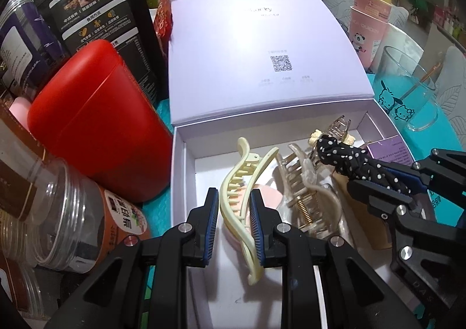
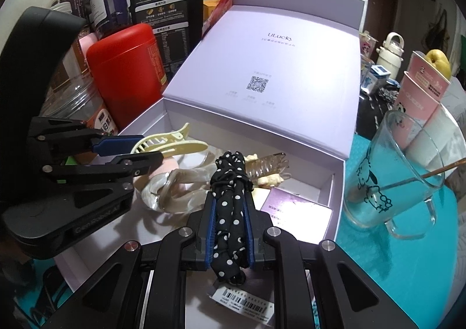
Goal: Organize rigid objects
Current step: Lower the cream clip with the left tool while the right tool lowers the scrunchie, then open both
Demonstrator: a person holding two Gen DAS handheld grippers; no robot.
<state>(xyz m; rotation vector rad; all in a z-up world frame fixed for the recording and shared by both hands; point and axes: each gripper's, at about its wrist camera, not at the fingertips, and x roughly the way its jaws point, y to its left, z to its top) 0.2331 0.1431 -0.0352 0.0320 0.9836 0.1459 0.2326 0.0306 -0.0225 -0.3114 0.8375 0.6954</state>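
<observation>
A pale lilac box [image 1: 178, 171] is seen lying open on the teal worktop [image 2: 378, 270], its lid [image 1: 262, 46] folded back and propped up behind it. Inside the box a cream hair claw [image 1: 247, 183] is straddled by the left hand-held gripper [image 1: 234, 203]; its blue-padded fingers [image 1: 212, 221] are set on either side of the claw with slight gaps visible, so the gripper is judged open rather than clamped. In the right wrist view the same gripper [image 2: 128, 152] is seen from the side, its jaws parted around the cream hair claw [image 2: 174, 145].

A black polka-dot hair tie [image 2: 230, 212] is pinched between the pads of the right hand-held gripper [image 2: 230, 212], which is closed on it, with a barcode tag [image 2: 241, 302] hanging from the lower end. In the left wrist view the tie [image 1: 358, 163] is seen extending from that gripper [image 1: 390, 180] above the box.

Also lying in the box are a translucent hair claw [image 1: 303, 192], a clear claw with cream trim [image 1: 337, 131], a pink round item [image 1: 268, 198] beneath the cream claw, and a purple card [image 2: 294, 206].

Left of the box stand a red canister [image 1: 96, 122], a black pouch [image 1: 96, 3] and clear jars [image 1: 72, 227]; to the right a glass mug [image 2: 399, 174] is standing on the worktop
</observation>
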